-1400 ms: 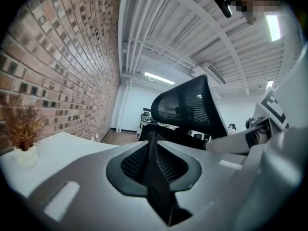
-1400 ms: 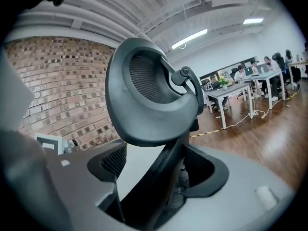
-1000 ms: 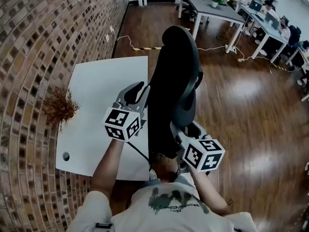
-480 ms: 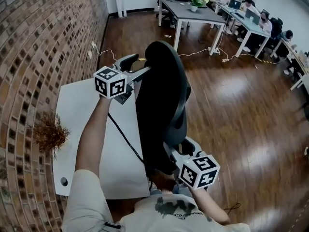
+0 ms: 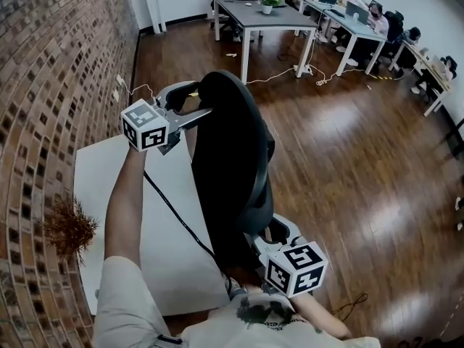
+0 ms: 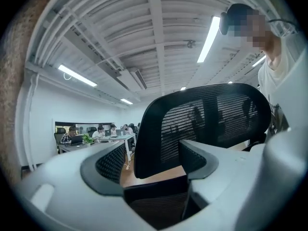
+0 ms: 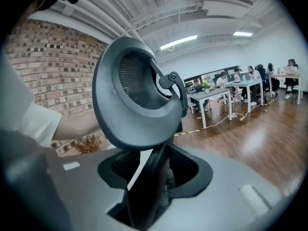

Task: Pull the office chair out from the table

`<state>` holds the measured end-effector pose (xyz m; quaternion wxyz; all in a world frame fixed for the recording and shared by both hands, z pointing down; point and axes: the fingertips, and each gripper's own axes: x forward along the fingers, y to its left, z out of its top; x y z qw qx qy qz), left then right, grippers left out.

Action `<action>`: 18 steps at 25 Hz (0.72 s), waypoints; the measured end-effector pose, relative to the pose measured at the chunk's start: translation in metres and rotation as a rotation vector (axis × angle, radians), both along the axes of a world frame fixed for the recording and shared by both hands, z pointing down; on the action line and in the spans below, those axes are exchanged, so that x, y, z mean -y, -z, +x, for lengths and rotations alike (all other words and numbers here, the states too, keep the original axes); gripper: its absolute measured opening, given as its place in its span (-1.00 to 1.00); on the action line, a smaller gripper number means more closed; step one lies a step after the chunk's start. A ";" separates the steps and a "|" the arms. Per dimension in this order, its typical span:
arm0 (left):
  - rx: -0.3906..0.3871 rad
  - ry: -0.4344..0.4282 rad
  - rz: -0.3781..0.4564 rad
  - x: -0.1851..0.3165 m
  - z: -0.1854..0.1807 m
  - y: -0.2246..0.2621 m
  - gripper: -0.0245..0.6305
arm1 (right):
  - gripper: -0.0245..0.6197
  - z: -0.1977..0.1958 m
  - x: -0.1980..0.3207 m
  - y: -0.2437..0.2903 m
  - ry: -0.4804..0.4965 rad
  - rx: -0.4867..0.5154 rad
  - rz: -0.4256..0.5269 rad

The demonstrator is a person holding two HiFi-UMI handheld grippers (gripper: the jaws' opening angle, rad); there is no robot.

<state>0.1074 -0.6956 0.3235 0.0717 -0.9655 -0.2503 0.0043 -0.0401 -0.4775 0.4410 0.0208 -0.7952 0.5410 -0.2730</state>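
Note:
The black office chair [image 5: 232, 165] stands beside the white table [image 5: 101, 187], its back toward me. My left gripper [image 5: 190, 101] reaches level to the far top edge of the chair's back, its jaws opening wide. In the left gripper view the mesh back [image 6: 202, 124] rises beyond the jaws [image 6: 154, 170], and a dark edge lies between them untouched. My right gripper [image 5: 272, 230] sits at the near lower edge of the back. In the right gripper view its jaws [image 7: 156, 170] are closing round the chair's thin dark strut [image 7: 149, 186], with a gap still showing beside it.
A brick wall [image 5: 43, 85] runs along the left behind the table. A dried plant [image 5: 69, 227] stands at the table's wall side, and a black cable [image 5: 174, 216] crosses the tabletop. Desks with seated people [image 5: 268, 13] fill the back. Wooden floor [image 5: 362, 158] spreads to the right.
My left gripper has travelled from the near side of the chair's back up to its far top edge and opened. The right gripper has stayed at the near edge.

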 end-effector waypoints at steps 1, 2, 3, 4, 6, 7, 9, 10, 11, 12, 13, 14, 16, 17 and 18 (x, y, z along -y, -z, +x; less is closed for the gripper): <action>-0.001 -0.013 0.003 -0.001 0.002 0.001 0.15 | -0.38 0.000 0.001 0.000 0.000 -0.004 -0.008; 0.000 -0.023 0.000 -0.001 0.003 0.001 0.15 | -0.38 0.000 0.002 -0.001 0.000 -0.006 -0.015; 0.001 -0.031 -0.007 -0.001 0.003 0.001 0.15 | -0.38 0.000 0.003 -0.001 -0.001 -0.005 -0.023; 0.002 -0.038 -0.012 0.000 0.003 0.000 0.15 | -0.39 -0.001 0.004 -0.002 -0.003 -0.003 -0.030; 0.004 -0.046 -0.011 0.000 0.003 0.000 0.15 | -0.41 -0.001 0.003 -0.004 -0.008 0.004 -0.039; 0.006 -0.050 -0.007 -0.001 0.004 0.000 0.15 | -0.43 0.000 0.002 -0.004 -0.011 0.008 -0.041; 0.011 -0.059 -0.008 -0.006 0.007 0.001 0.12 | -0.45 0.002 0.000 -0.004 -0.018 0.011 -0.044; 0.013 -0.063 -0.010 -0.009 0.009 0.002 0.05 | -0.47 0.003 0.000 -0.004 -0.019 0.009 -0.047; 0.012 -0.062 -0.008 -0.011 0.011 0.003 0.04 | -0.49 0.004 -0.001 -0.004 -0.017 0.004 -0.050; 0.009 -0.056 0.000 -0.013 0.012 0.004 0.04 | -0.49 0.004 -0.001 -0.004 -0.015 -0.007 -0.056; 0.005 -0.047 0.011 -0.014 0.014 0.005 0.04 | -0.50 0.003 0.000 -0.005 -0.012 -0.022 -0.065; 0.002 -0.038 0.022 -0.015 0.015 0.006 0.03 | -0.50 0.003 0.000 -0.005 -0.008 -0.039 -0.076; 0.000 -0.024 0.030 -0.015 0.016 0.007 0.03 | -0.50 0.003 0.000 -0.006 -0.003 -0.065 -0.093; -0.001 -0.018 0.030 -0.016 0.016 0.006 0.03 | -0.50 0.004 -0.001 -0.006 -0.002 -0.069 -0.096; -0.001 -0.011 0.031 -0.017 0.017 0.007 0.03 | -0.49 0.005 -0.002 -0.006 -0.002 -0.071 -0.099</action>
